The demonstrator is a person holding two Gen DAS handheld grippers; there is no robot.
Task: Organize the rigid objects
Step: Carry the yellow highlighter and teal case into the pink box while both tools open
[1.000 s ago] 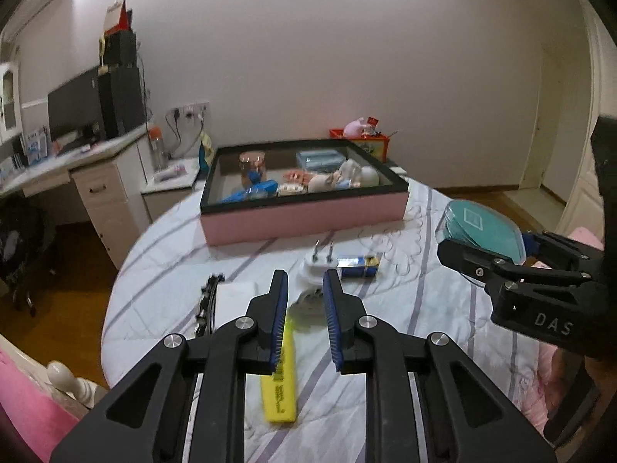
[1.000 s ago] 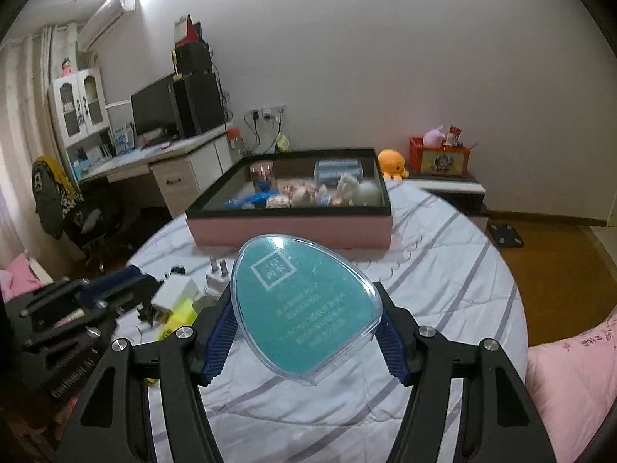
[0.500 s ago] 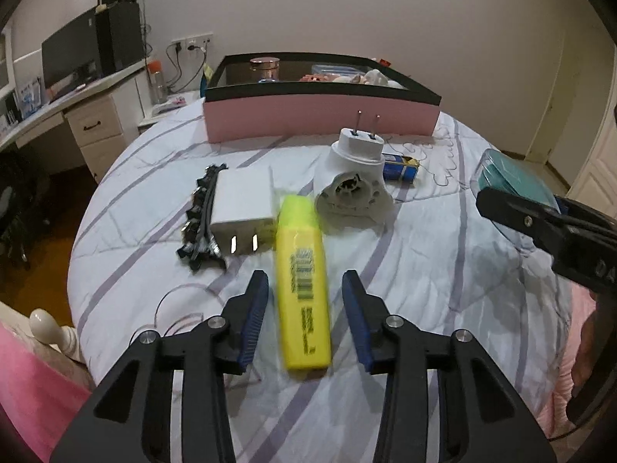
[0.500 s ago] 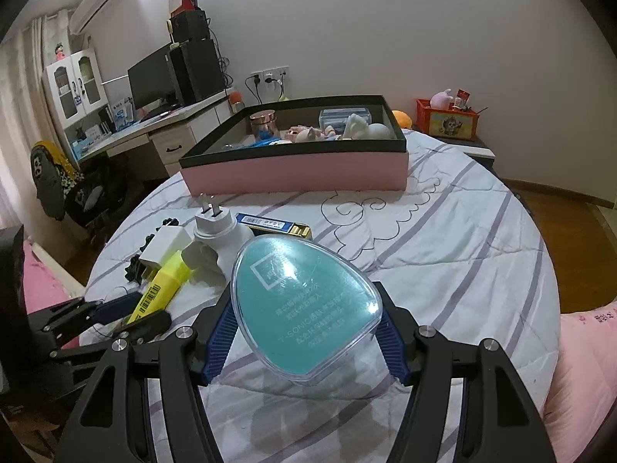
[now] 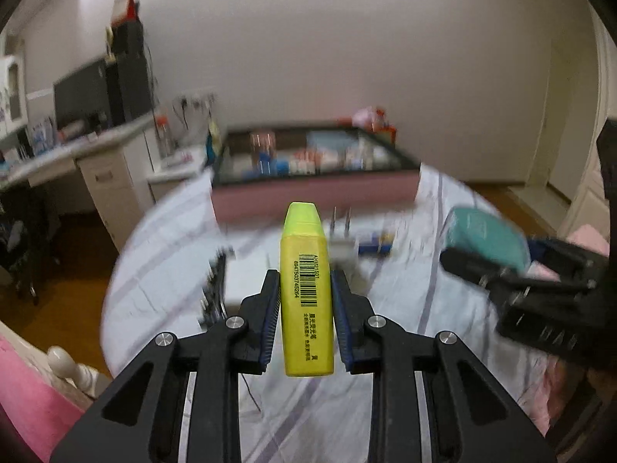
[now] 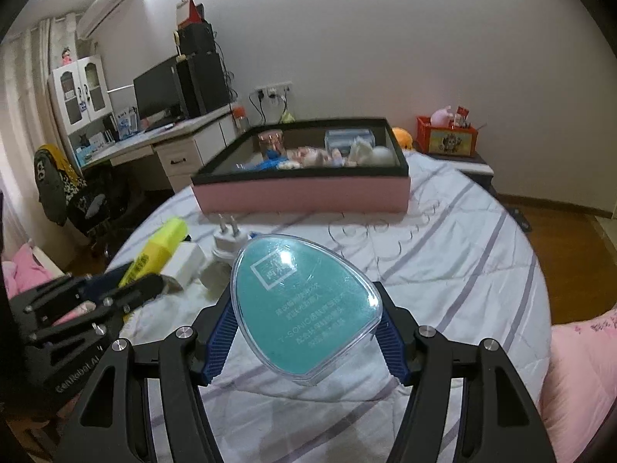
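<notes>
Left gripper (image 5: 306, 310): jaws clamped on the yellow highlighter (image 5: 307, 297), held lifted above the striped tablecloth (image 5: 405, 308), cap pointing away. Right gripper (image 6: 304, 341): jaws clamped on the teal egg-shaped case (image 6: 304, 305), also off the cloth. White plug adapter (image 6: 227, 241) lies beyond it. Pink storage box (image 6: 304, 195) stands at the far edge, holding assorted items.
</notes>
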